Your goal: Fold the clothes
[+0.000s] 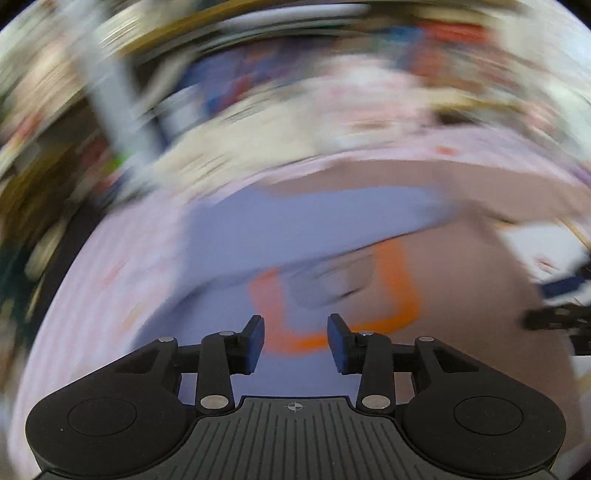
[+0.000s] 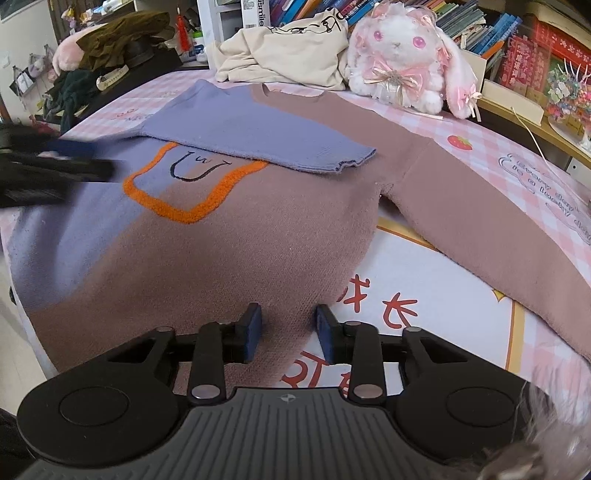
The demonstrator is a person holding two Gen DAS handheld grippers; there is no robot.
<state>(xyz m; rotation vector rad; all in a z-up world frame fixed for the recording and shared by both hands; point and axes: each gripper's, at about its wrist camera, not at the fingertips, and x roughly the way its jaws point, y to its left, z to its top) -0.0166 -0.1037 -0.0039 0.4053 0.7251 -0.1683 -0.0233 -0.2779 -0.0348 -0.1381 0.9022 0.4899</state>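
Now, step: we had one sleeve (image 2: 258,136) folded across the sweater (image 2: 207,251) on the bed (image 2: 436,295).
Left claw (image 1: 295,339): apart, empty.
Right claw (image 2: 288,332): apart, straddling the hem, not pinching.
Next: we judged the far sleeve (image 2: 498,206) needed folding in.

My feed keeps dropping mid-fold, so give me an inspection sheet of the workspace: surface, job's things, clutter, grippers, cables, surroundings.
Surface: bed sheet, pink check with printed characters.
Job's things: sweater, purple and brown, lies flat; purple sleeve folded across the chest; brown sleeve still spread out.
Clutter: cream garment heaped beside a plush rabbit at the far edge.
Grippers: right gripper over the sweater's hem, jaws apart around a ridge of fabric, pressing unclear; left gripper jaws apart, empty, view blurred.
Cables: nothing seen.
Surroundings: bookshelf behind, dark clothes pile far left.
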